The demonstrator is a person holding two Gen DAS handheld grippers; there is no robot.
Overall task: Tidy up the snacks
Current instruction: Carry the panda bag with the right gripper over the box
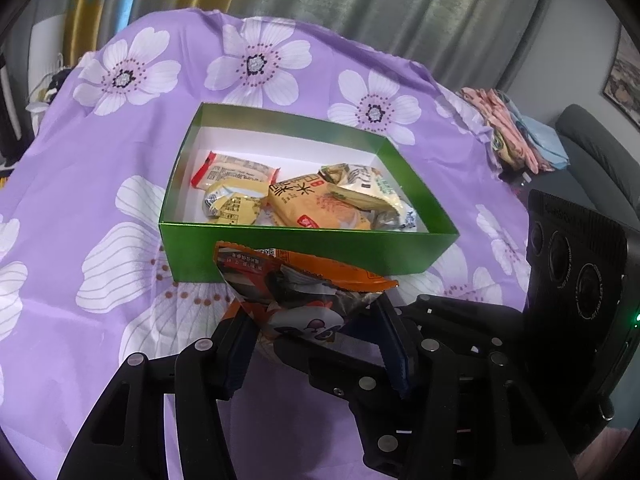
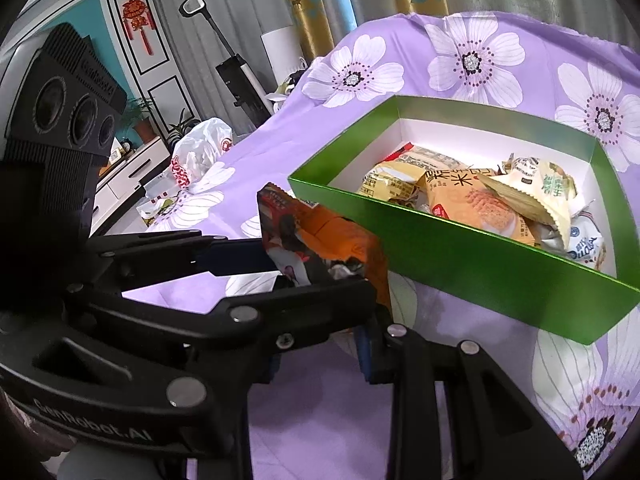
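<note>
left gripper pinches orange snack packet (before green box).

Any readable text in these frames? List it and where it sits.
"GenRobot.AI", upside down, on the claw body.
"米", large, on the orange packet in the green box.
Print on the other packets, the held orange wrapper and the camera block: too small or blurred.

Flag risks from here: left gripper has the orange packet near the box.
1. The orange packet hangs below the green box rim; moving forward could hit the wall and shove the box.
2. The left gripper pinches only the crumpled lower end, so the packet may slip.
3. The right gripper sits close and could collide.
</note>
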